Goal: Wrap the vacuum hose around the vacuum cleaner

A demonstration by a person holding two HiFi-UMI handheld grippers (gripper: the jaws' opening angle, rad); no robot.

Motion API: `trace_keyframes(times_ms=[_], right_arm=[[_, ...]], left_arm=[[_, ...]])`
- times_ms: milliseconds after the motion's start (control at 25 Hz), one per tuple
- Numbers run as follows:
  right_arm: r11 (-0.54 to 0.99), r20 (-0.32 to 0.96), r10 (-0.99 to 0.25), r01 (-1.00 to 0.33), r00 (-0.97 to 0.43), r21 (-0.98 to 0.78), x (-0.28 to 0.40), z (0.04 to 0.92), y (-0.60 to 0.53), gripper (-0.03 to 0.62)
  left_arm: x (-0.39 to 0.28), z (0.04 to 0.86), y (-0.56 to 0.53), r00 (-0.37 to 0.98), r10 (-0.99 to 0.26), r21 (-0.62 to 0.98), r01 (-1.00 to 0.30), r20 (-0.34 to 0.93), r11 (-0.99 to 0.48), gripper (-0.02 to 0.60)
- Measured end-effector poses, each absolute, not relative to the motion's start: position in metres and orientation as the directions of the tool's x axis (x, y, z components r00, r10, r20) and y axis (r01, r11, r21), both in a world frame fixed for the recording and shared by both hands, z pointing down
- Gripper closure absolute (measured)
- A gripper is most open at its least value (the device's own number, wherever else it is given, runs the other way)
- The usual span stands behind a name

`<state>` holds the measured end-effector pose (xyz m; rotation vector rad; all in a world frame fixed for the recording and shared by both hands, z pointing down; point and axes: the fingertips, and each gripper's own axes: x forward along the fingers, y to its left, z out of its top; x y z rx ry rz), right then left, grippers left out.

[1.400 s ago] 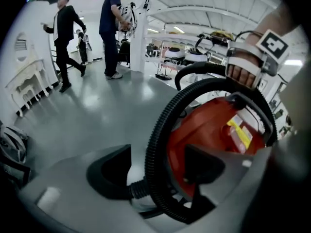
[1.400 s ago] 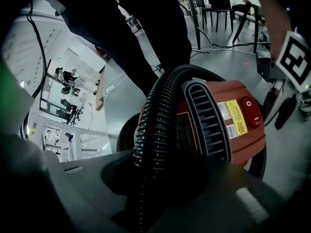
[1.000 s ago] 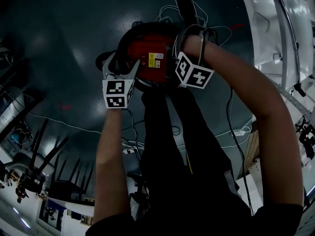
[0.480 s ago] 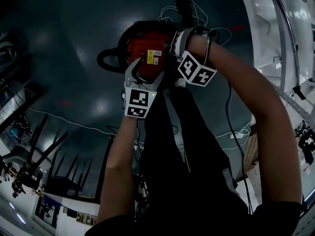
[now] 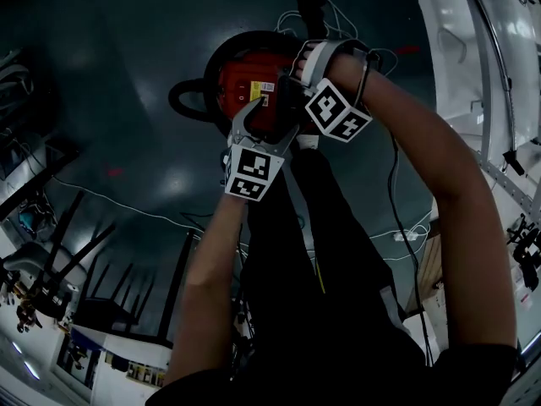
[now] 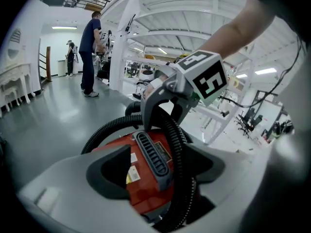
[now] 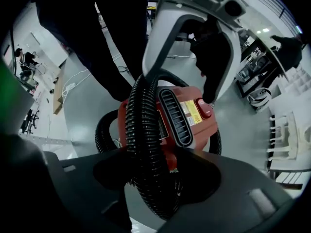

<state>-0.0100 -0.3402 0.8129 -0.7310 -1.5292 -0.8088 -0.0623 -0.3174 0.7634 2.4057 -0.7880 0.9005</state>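
The red vacuum cleaner (image 5: 252, 87) stands on the dark floor, with its black ribbed hose (image 5: 182, 101) looping round its left side. In the right gripper view the hose (image 7: 146, 144) runs up between my right gripper's (image 7: 155, 169) jaws, which have just been opening; they stand apart and do not press on it. My left gripper (image 5: 264, 118) hangs open over the vacuum's top. In the left gripper view the hose (image 6: 181, 154) lies along the inside of its right jaw, with the vacuum's black vented handle (image 6: 153, 159) in the gap.
White cables (image 5: 338, 15) lie on the floor behind the vacuum. A white frame (image 5: 473, 66) rises at the right, and chairs (image 5: 59, 269) stand at the lower left. My legs (image 5: 304, 252) are just in front of the vacuum. People (image 6: 90, 52) stand far off.
My left gripper has swung from the vacuum's left side to over its top. The right gripper's jaws have spread off the hose. The hose loop at the left now shows.
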Motion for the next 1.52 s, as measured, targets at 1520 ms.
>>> trace_keyframes(times_ms=[1520], right_arm=[[0.946,0.869,-0.294,-0.251,-0.398,0.205,0.038,0.719,-0.32,0.479]], left_arm=[[-0.043,0.681,-0.305,0.575,-0.363,0.251,-0.725,0.734,-0.641,0.449]])
